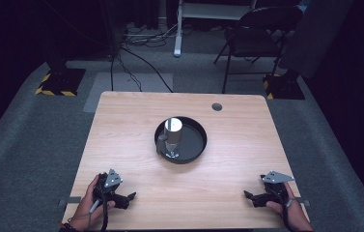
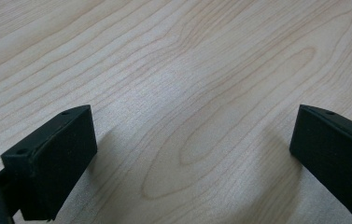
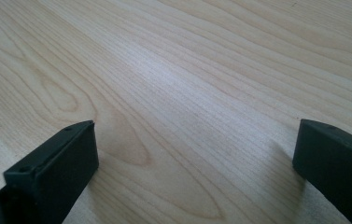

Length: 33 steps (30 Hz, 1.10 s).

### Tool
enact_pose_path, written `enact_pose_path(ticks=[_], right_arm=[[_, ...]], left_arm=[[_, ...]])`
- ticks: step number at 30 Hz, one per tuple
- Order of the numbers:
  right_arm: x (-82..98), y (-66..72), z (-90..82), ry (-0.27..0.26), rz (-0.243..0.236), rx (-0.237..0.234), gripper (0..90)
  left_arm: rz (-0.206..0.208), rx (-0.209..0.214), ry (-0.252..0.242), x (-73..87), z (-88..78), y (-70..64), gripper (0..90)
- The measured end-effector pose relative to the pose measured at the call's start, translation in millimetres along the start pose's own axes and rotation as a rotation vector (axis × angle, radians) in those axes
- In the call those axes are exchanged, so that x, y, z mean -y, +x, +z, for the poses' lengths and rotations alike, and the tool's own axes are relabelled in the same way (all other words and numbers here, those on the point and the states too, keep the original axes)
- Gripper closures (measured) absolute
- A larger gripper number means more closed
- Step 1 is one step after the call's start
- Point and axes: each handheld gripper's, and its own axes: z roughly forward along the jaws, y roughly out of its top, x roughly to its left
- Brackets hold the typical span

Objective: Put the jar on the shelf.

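**Both grippers parked, cup waiting in pan**

Metal cup (image 1: 172,137) stands upright in a black round pan (image 1: 196,147) at table (image 1: 131,125) centre, well apart from both grippers. Looks like thin shiny steel: probably light, stiff, slippery, easy to tip. Best grab is likely across the side wall below the rim; small side handle too unclear to trust. Left gripper (image 1: 130,196) rests low at the near left edge, jaws wide apart, nothing between them, pointing inward. Right gripper (image 1: 248,195) at the near right edge mirrors it, jaws wide apart over bare wood, empty. Hands hold both bodies close to the tabletop.
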Motion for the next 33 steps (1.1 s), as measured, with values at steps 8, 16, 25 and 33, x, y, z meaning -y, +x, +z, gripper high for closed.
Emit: enact_pose_path(ticks=[8, 16, 25, 33], right_arm=[[0.1, 0.3, -0.1, 0.0, 0.001, 0.002, 0.0], [0.1, 0.2, -0.1, 0.0, 0.001, 0.002, 0.0], [0.0, 0.0, 0.0, 0.0, 0.0, 0.0, 0.0], [0.0, 0.0, 0.0, 0.0, 0.0, 0.0, 0.0]], left_arm=[[0.0, 0.001, 0.0, 0.0, 0.0, 0.1, 0.2], [-0.002, 0.002, 0.001, 0.0, 0.0, 0.2, 0.1], [-0.008, -0.004, 0.0, 0.0, 0.0, 0.0, 0.0], [-0.009, -0.003, 0.002, -0.2, 0.2, 0.2, 0.0]])
